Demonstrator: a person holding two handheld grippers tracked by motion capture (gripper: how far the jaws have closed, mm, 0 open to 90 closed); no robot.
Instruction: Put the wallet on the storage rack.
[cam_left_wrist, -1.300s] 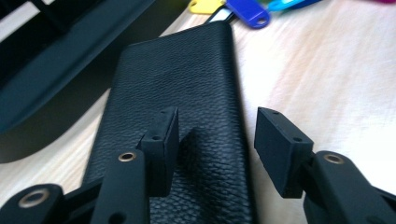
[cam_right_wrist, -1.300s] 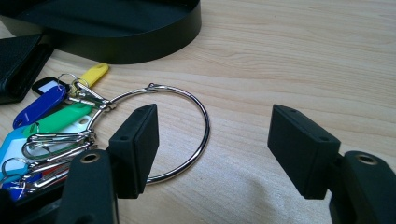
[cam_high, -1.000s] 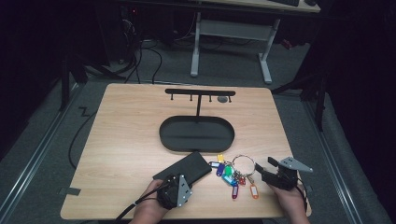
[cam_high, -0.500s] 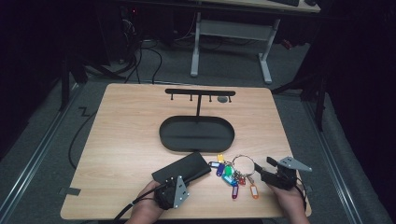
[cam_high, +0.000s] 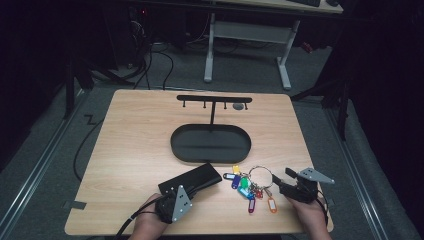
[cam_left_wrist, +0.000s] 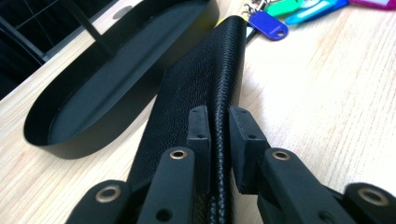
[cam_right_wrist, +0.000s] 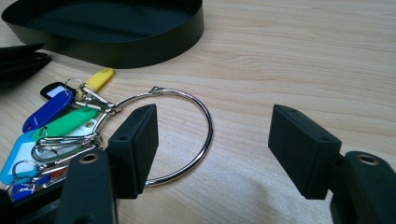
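1. High view: the black wallet (cam_high: 191, 179) lay on the worktop (cam_high: 130, 140) near the front edge, long axis running diagonally from the left tongs (cam_high: 170, 192) up and away toward the oval tray (cam_high: 210, 143). The left hand (cam_high: 150, 225) sat right at its near end, so that arm was clearly the nearer one. The key ring (cam_high: 260, 176) with its coloured tags lay just beside the wallet's far end, in front of the right tongs (cam_high: 283, 181).

2. Left gripper view: the left tongs had just been closing and were clamped on the wallet's (cam_left_wrist: 205, 88) stitched edge. The wallet pointed straight out from them, far tip near the blue tag (cam_left_wrist: 267, 24), tray (cam_left_wrist: 60, 140) off to its left.

3. Right gripper view: the right tongs (cam_right_wrist: 215, 140) stood wide apart, holding nothing; the ring (cam_right_wrist: 205, 135) lay flat between and just ahead of them.
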